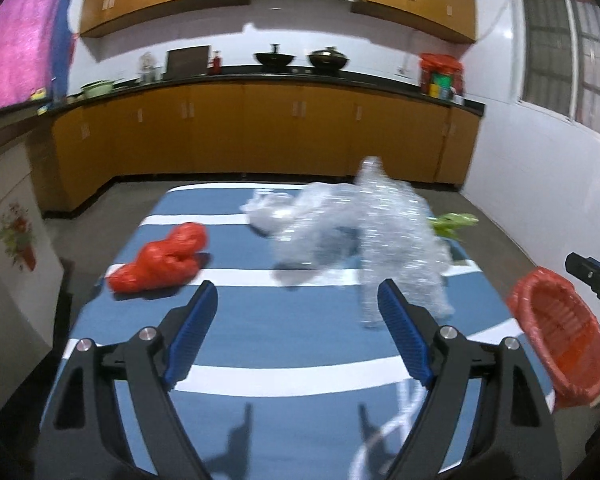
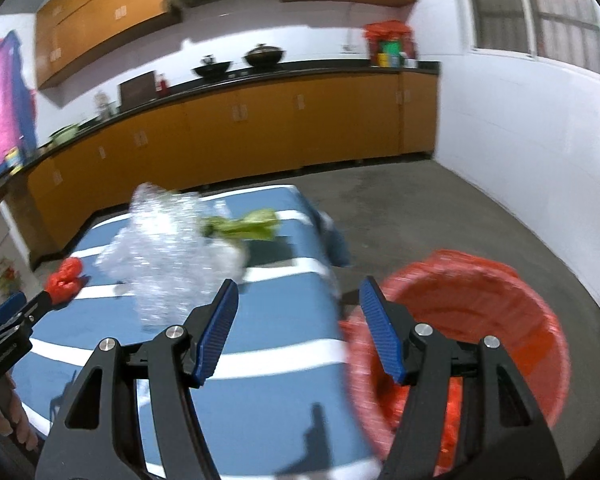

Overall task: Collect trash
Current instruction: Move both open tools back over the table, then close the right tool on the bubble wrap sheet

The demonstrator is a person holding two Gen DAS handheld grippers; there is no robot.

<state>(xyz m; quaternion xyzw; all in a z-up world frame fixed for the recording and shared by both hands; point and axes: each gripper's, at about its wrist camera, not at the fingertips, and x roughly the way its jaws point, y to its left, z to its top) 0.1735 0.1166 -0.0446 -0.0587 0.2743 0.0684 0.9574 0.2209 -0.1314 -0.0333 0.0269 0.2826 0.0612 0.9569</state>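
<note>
Three pieces of trash lie on the blue-and-white striped tabletop point(image 1: 260, 320): a crumpled red plastic bag point(image 1: 160, 264) toward its left edge, a big heap of clear crinkled plastic wrap point(image 1: 364, 236) across the middle, and a scrap of green wrapper point(image 1: 454, 222) at the far right side, just behind the clear heap. A bin lined with a red bag point(image 2: 480, 320) waits on the floor beside the tabletop's right edge, its mouth open.

Both grippers hang over the near end of the tabletop with nothing between their blue pads. The left gripper point(image 1: 298, 320) has its jaws spread wide and released, facing the gap between the red bag and the clear wrap, with the wrap's near tail just beyond its right finger. The right gripper point(image 2: 298, 320) is likewise unclenched and empty, straddling the tabletop's right edge with the bin just beyond it.

Judging by the empty jaws and the untouched litter, this looks like a reach toward the next piece, not a carry. The next move probably calls for the left gripper to lower onto either the wrap or the red bag, and to pinch a bunched fold firmly, since thin film slips and trails.
</note>
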